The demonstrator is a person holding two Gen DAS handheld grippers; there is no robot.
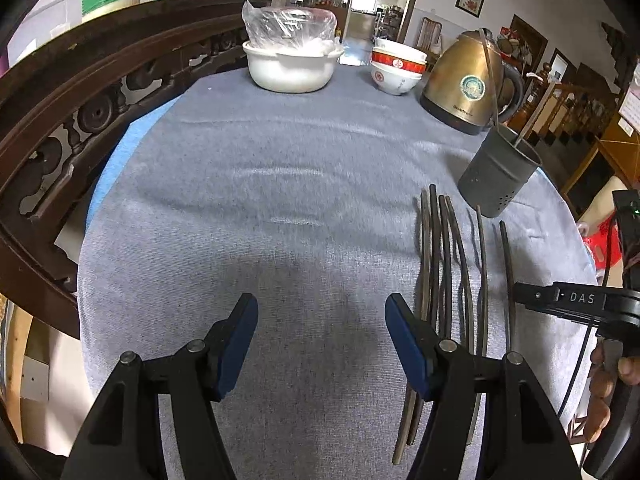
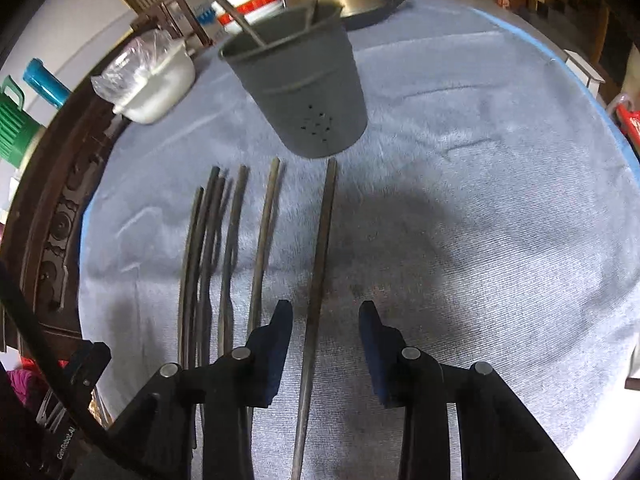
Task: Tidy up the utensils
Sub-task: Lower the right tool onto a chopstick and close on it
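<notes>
Both grippers open over the chopstick row.

Left wrist view: my left gripper (image 1: 321, 308) hangs spread above bare cloth (image 1: 260, 208); the chopsticks (image 1: 444, 264) lie to its right, near the grey holder (image 1: 498, 174), with kettle (image 1: 466, 80) and bowls (image 1: 396, 66) behind.
Right wrist view: my right gripper (image 2: 326, 314) stands open astride the rightmost chopstick (image 2: 320, 264), below the holder.

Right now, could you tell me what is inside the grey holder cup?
The grey holder cup has at least two chopsticks standing in it, leaning out over its rim. Its opaque wall hides their lower ends and whatever else may lie at the bottom.
</notes>
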